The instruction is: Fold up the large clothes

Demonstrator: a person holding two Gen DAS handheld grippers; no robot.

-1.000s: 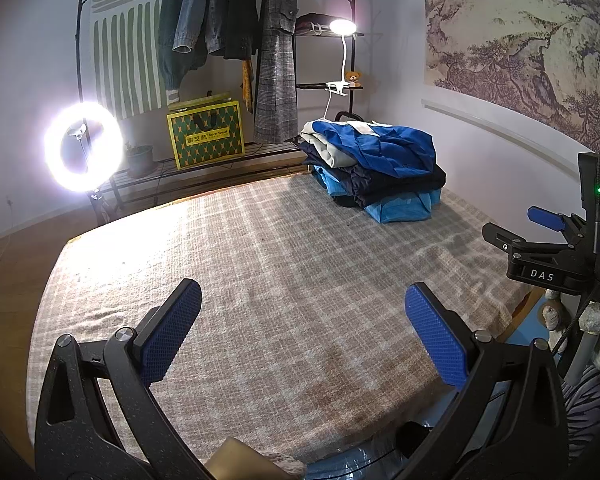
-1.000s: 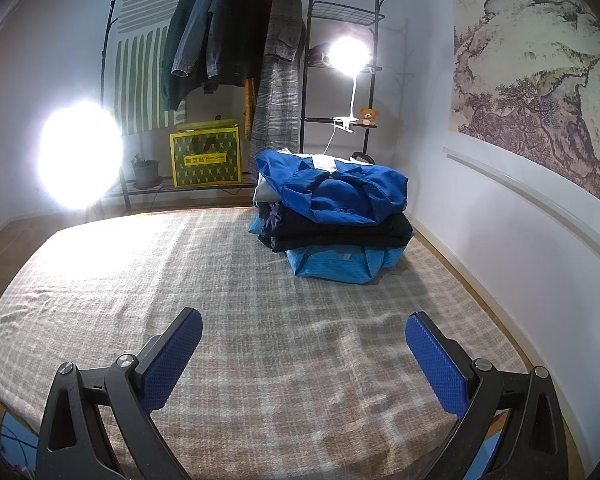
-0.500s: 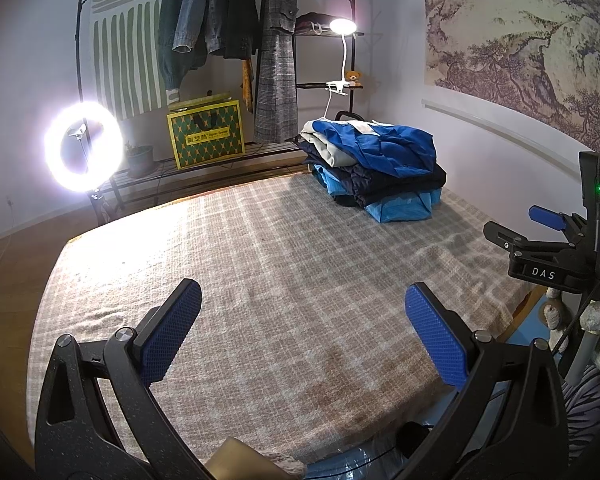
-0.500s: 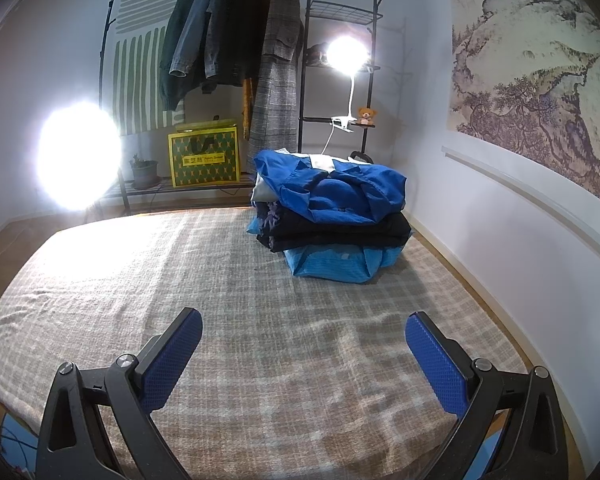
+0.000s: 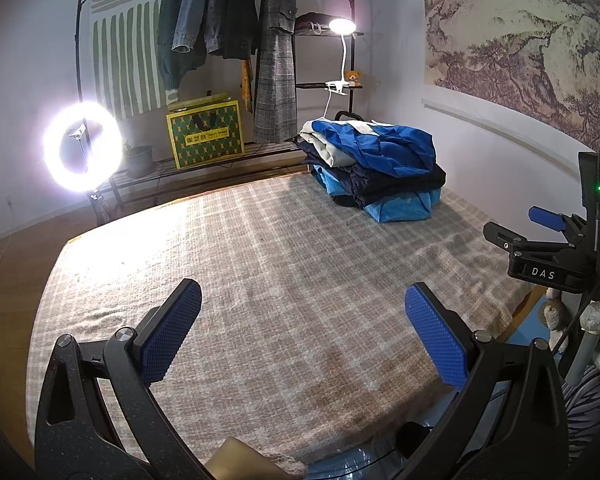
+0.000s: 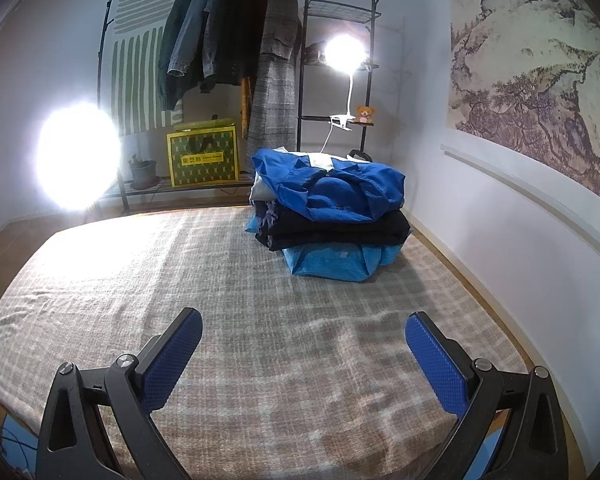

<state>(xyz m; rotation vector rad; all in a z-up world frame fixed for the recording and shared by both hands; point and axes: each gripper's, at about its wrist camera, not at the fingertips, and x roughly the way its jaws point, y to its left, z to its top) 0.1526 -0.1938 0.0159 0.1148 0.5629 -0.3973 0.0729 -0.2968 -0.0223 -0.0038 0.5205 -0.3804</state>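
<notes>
It was a bedroom at home. A plaid-covered bed [image 6: 260,320] lay below the jaws; a coat rack [image 6: 236,40] stood beyond.

A stack of folded clothes [image 5: 374,172] [image 6: 330,208] sits at the far right of the checked bed cover [image 5: 260,280]: a bright blue jacket on top, dark garments beneath, a light blue one lowest.

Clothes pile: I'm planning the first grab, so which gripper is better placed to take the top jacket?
Probably the right gripper: open and facing the pile head-on. For the left gripper, the pile sits farther off, toward the right.
</notes>
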